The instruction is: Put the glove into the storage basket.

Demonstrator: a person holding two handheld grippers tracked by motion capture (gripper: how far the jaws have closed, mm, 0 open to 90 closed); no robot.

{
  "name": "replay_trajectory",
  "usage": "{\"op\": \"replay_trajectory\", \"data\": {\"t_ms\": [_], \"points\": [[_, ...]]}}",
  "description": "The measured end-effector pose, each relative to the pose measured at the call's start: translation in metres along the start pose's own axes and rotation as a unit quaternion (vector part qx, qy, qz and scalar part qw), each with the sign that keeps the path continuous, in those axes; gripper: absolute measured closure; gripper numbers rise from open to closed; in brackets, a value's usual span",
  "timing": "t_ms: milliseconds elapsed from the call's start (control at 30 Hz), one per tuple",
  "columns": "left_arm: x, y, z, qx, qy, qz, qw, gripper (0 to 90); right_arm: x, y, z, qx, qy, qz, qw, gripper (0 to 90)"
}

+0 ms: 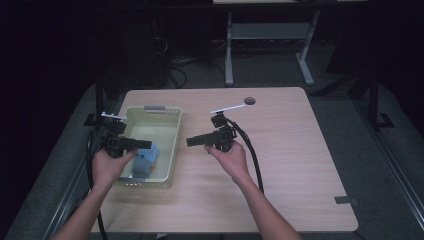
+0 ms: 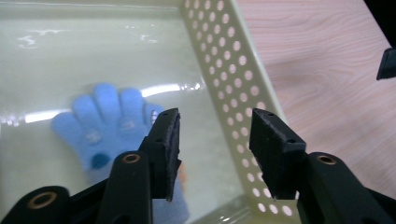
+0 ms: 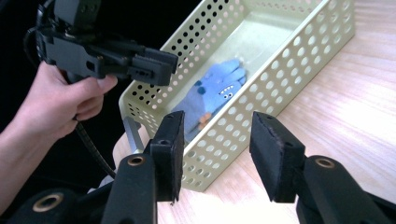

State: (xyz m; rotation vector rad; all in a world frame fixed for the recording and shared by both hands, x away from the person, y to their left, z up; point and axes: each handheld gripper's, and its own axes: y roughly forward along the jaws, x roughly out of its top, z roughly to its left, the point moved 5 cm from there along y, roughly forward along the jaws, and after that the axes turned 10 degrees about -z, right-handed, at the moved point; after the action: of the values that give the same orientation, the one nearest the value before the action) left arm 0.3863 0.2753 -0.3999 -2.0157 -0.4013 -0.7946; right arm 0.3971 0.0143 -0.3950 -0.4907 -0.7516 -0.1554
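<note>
A blue glove (image 1: 148, 156) with a small face on it lies flat in the near end of a pale yellow perforated basket (image 1: 176, 135). My left gripper (image 1: 145, 144) hovers over that end of the basket, jaws open and bare; in the left gripper view the glove (image 2: 107, 121) lies below and left of the open jaws (image 2: 215, 135), beside the basket wall (image 2: 229, 79). My right gripper (image 1: 192, 141) hangs over the table just right of the basket, pointing at it, open. The right gripper view looks past its bare jaws (image 3: 215, 140) at the basket (image 3: 233, 126), the glove (image 3: 212, 95) and the left gripper (image 3: 154, 65).
The basket stands on the left part of a wooden table (image 1: 290, 155). A round cable hole (image 1: 249, 101) sits near the far edge and a strip of grey tape (image 1: 346, 200) near the right front corner. A white desk frame (image 1: 270, 30) stands on the floor behind.
</note>
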Motion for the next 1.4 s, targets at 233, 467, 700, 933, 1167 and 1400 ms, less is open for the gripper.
{"op": "replay_trajectory", "data": {"t_ms": [233, 467, 700, 933, 1167, 1400], "points": [[0.004, 0.002, -0.012, -0.016, 0.004, -0.009, 0.9998, 48.3, 0.002, -0.011, -0.003, -0.001, 0.003, -0.008, 1.0, 52.4], [0.004, 0.008, -0.023, -0.029, 0.007, -0.01, 0.9995, 45.1, 0.001, -0.022, -0.008, -0.007, 0.006, -0.012, 0.9999, 49.9], [0.007, 0.012, -0.032, -0.038, 0.007, -0.019, 0.9991, 39.8, -0.001, -0.033, -0.015, -0.011, 0.014, -0.012, 0.9998, 46.0], [0.009, 0.016, -0.051, -0.054, 0.023, -0.024, 0.998, 35.4, -0.003, -0.042, -0.021, -0.012, 0.019, -0.018, 0.9996, 43.6], [0.01, 0.021, -0.072, -0.07, 0.04, -0.031, 0.9962, 32.0, -0.004, -0.057, -0.027, -0.024, 0.021, -0.026, 0.9992, 41.0], [0.009, 0.031, -0.096, -0.084, 0.06, -0.032, 0.9941, 30.3, -0.01, -0.076, -0.037, -0.039, 0.024, -0.035, 0.9983, 38.8]]}}
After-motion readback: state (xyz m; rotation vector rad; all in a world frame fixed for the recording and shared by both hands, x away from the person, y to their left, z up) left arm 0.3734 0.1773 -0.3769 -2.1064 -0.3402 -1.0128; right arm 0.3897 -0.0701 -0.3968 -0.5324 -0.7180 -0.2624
